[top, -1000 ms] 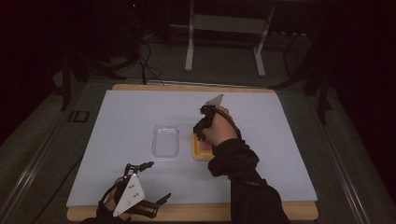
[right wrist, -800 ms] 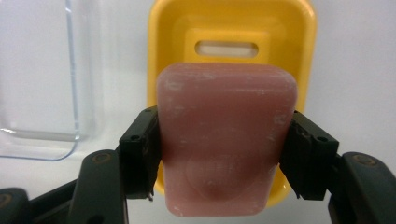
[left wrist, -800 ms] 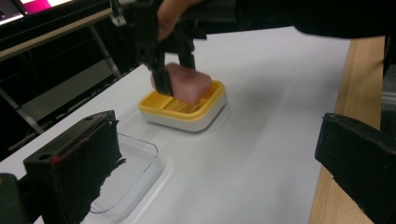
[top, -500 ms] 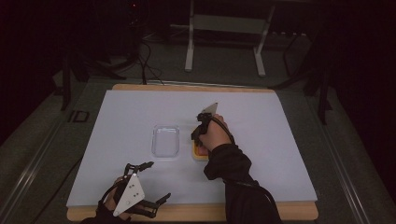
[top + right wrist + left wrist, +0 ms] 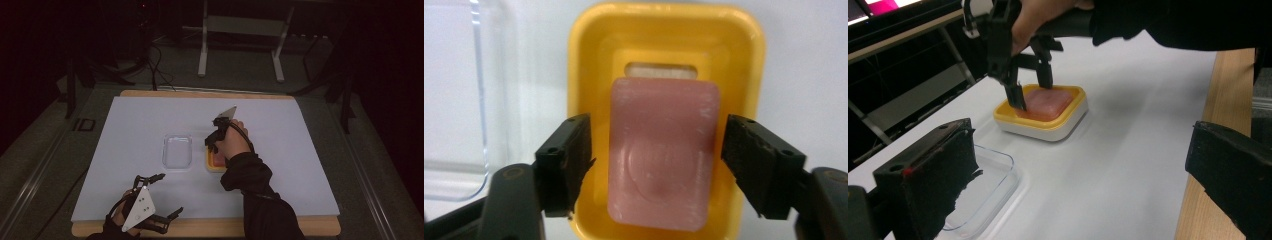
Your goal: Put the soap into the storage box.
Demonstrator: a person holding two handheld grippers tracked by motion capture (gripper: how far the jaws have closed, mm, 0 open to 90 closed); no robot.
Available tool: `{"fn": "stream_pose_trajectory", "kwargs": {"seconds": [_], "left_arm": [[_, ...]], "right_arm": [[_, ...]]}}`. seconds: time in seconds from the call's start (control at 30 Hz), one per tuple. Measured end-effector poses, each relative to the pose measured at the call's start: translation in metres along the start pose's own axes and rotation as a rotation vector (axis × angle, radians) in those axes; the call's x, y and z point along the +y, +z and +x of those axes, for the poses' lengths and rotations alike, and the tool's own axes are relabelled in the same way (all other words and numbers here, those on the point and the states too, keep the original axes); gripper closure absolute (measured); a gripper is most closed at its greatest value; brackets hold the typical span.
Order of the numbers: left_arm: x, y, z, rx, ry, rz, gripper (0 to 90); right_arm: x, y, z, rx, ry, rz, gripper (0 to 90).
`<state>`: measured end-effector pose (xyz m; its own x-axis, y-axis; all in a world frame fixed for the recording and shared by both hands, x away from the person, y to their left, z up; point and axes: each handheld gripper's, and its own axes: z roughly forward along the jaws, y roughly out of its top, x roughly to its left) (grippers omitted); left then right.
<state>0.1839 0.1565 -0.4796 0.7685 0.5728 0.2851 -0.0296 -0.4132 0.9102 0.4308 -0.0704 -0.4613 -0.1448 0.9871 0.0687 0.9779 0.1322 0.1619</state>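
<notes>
Right gripper (image 5: 656,165) has descended over the yellow dish (image 5: 751,70), jaws apart flanking the pink soap (image 5: 661,155), grasp seemingly imminent; left gripper (image 5: 152,197) idles open at 7 o'clock

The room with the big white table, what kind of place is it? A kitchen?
Probably a lab or workshop, not a kitchen: a bare white table, cables on the dark floor, a metal stand behind, and hand-held grippers, right gripper over pink soap.

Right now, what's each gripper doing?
Left gripper: open, holding nothing.
Right gripper: open, jaws either side of the pink soap, not gripping it.
</notes>
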Motion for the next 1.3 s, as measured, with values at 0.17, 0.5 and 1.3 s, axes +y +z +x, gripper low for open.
{"fn": "stream_pose_trajectory", "kwargs": {"seconds": [0.17,0.5,1.3], "left_arm": [[0.000,0.000,-0.001,0.000,0.002,0.002,0.7],[0.000,0.002,-0.001,0.002,0.006,0.013,0.7],[-0.001,0.003,-0.001,0.012,0.006,0.019,0.6]], "right_arm": [[-0.003,-0.018,-0.012,0.089,-0.143,-0.066,20.7],[-0.020,-0.036,-0.044,0.180,-0.362,-0.153,18.7],[-0.084,-0.059,-0.103,0.232,-0.557,-0.278,19.0]]}}
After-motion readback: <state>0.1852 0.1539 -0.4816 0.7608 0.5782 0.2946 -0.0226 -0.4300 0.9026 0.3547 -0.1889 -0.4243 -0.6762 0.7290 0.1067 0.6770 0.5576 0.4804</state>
